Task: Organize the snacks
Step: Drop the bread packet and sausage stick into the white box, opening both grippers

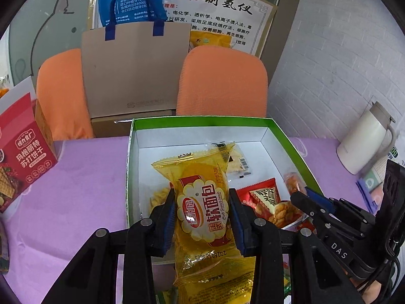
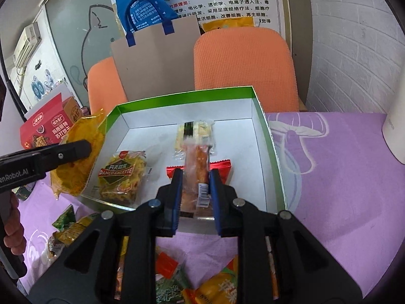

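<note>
snacks first: the yellow soft bread packet [image 1: 202, 217] is pinched between the blue pads of the left gripper [image 1: 202, 219], fingers closed on its middle, and it hangs upright-ish over the near left part of the green-rimmed box [image 1: 291, 136], top end up, bottom end drooping toward the camera. over on the other side the right gripper [image 2: 195, 197] is clamped on a long clear-wrapped orange snack stick [image 2: 198, 167], which points away from the camera over the near edge of the same box. inside the box, on the white floor, there's a yellow danco galette packet [image 2: 121, 177] at the left, a pale cracker pack [image 2: 195, 134] lying toward the back middle, and a red packet [image 2: 222, 166] tucked just under and behind the stick. in the left view that red packet sits right of the bread, with the right gripper's fingers just past it. more loose packets [image 2: 174, 276] are scattered on the purple tablecloth [image 2: 341, 177] in front of the box, mostly green, orange and yellow ones, can't read them. a red biscuit box [image 1: 22, 162] stands on the cloth off to the left, and a white kettle-looking jug [image 1: 367, 139] stands at the far right. behind the table are two orange chairs [image 1: 222, 81] with a brown paper bag [image 1: 134, 68] with blue handles between them, and a poster with chinese text [image 1: 215, 7] on the wall.
</note>
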Demonstrator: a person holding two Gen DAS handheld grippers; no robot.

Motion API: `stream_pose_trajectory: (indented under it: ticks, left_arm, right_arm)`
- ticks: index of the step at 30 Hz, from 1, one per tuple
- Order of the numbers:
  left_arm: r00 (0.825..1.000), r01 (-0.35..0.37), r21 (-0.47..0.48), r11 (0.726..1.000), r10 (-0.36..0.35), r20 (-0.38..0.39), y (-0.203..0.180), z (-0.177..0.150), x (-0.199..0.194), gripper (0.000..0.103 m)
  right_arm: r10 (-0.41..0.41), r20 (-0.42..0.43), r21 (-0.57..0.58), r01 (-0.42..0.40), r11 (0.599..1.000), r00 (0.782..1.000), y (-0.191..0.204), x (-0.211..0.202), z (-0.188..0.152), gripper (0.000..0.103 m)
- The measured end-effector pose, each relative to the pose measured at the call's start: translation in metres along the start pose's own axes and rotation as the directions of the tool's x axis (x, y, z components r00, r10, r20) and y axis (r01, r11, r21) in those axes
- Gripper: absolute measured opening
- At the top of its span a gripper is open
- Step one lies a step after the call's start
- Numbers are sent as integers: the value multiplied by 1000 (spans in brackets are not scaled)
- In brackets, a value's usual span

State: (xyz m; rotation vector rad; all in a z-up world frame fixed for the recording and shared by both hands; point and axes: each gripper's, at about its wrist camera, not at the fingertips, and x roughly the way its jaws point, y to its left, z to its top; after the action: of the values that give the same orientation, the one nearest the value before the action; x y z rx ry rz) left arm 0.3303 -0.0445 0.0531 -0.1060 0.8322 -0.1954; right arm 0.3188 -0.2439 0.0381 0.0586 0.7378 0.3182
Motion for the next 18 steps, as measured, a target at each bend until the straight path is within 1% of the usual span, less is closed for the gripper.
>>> stream_pose_trajectory:
  ticks: [2,3,4,5,6,9,10,12,13,14,16,17,18]
  left_arm:
    - [999,-36,9,999,36,18,0,-1,1,68]
    - [998,-54,7,999,54,30,0,-3,1,91]
    - [997,-64,2,998,63,51,2,-4,0,93]
    - [996,-57,1,998,56,68,3,-5,-1,93]
    - [997,-44,2,999,44,62,4,-6,1,93]
    - [999,-45,-4,999,45,4,7,-8,13,93]
    - [999,-44,1,999,44,-22,8,-10,19,93]
    - [994,-71,4,997,71,-79,10,-15,31,93]
    - [995,-53,17,998,54,-86,10,-18,34,93]
    - [994,-73,48,996,77,-72,7,-22,34,93]
    - [989,-112,103,988,121,-84,-1,-31,33,93]
    - [990,-117,99,988,124,-68,-2,-34,29,93]
    - [992,-99,77,992,104,-69,1,-38,24,93]
  right_arm:
    - [-37,5,-25,37,999,999,2,1,-1,66]
    - [-45,14,-29,45,999,999,2,1,-1,68]
    - [-37,24,-34,38,999,999,2,0,-2,68]
    - [-30,20,-35,30,999,999,1,0,-1,68]
    - [-32,11,-33,32,999,999,0,1,-2,68]
    - [-58,-51,-20,57,998,997,-1,11,0,68]
    - [-70,-58,-32,68,997,996,0,13,1,68]
    - [-100,-94,-72,93,993,991,6,16,1,68]
    - [-107,-111,-85,98,992,988,9,15,0,68]
    - [-99,-127,-71,90,993,987,8,14,0,68]
    - [-72,-157,-56,64,996,985,7,10,-1,68]
    - [-65,-169,-56,56,997,984,8,8,-3,68]
    - [-56,-177,-53,47,997,983,8,5,-4,68]
